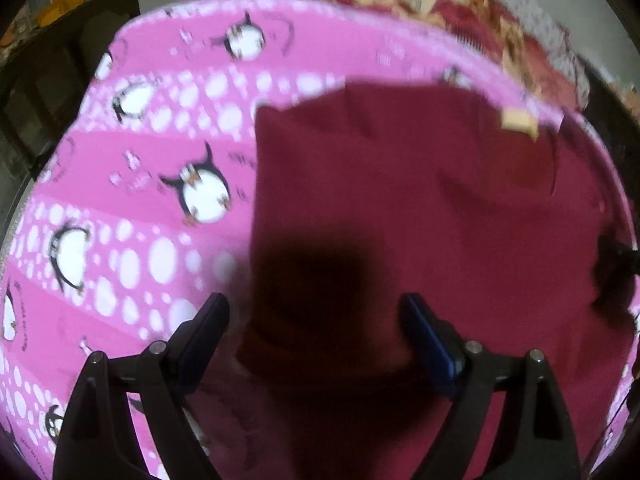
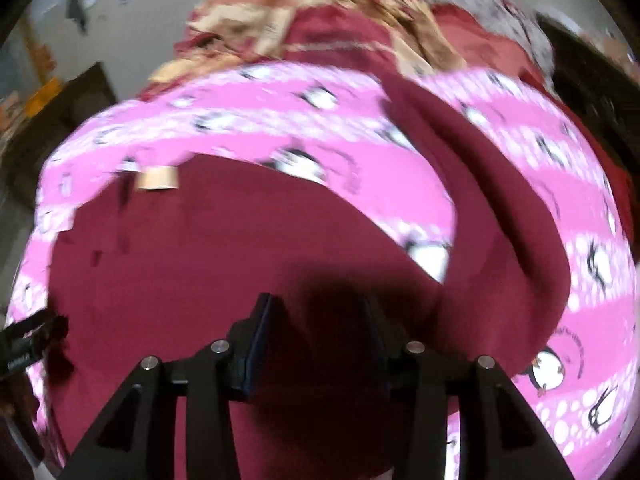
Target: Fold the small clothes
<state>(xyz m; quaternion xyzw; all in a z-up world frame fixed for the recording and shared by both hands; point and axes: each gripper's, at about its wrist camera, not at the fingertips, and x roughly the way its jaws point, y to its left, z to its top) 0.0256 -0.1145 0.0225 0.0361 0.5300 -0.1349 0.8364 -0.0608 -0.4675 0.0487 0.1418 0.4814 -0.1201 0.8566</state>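
Visibly one maroon garment, one penguin blanket

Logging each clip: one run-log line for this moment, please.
stage: folding | garment: dark red, on penguin blanket | left claw: open, empty | right claw: open, empty

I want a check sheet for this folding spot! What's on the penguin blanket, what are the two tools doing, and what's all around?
Surface: pink penguin blanket, spread flat.
Job's things: dark red garment lying on the blanket, tan tag at its far edge; a sleeve-like part stretches away across the blanket.
Clutter: red and tan patterned cloth bunched beyond the blanket.
Grippers: left tool open above the garment, nothing between its fingers; right tool open over the garment, pressing on nothing.
Cables: nothing seen.
Surroundings: dark furniture and a pale wall; pictures are blurred.
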